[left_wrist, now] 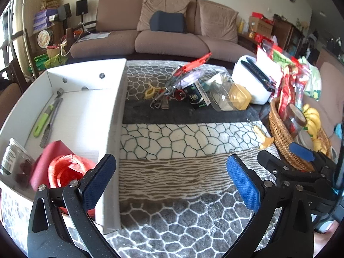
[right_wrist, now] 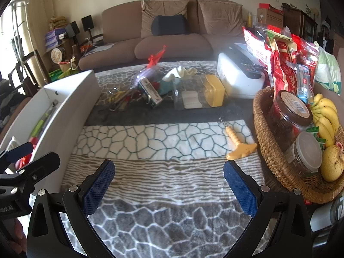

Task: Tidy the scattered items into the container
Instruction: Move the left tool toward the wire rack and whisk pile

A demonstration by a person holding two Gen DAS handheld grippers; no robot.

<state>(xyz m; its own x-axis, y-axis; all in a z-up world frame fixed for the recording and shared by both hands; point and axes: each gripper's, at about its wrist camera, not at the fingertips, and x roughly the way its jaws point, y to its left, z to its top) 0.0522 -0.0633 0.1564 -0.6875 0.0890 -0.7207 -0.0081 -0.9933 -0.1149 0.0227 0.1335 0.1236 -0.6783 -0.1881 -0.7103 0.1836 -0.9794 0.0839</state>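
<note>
Left tongs (left_wrist: 171,178) (agape, seemingly empty) beside box (left_wrist: 114,129)

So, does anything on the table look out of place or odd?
Yes. A yellow corkscrew lies alone on the blanket beside the wicker basket, apart from the heap of small items further back. The white box already holds a few things.
</note>
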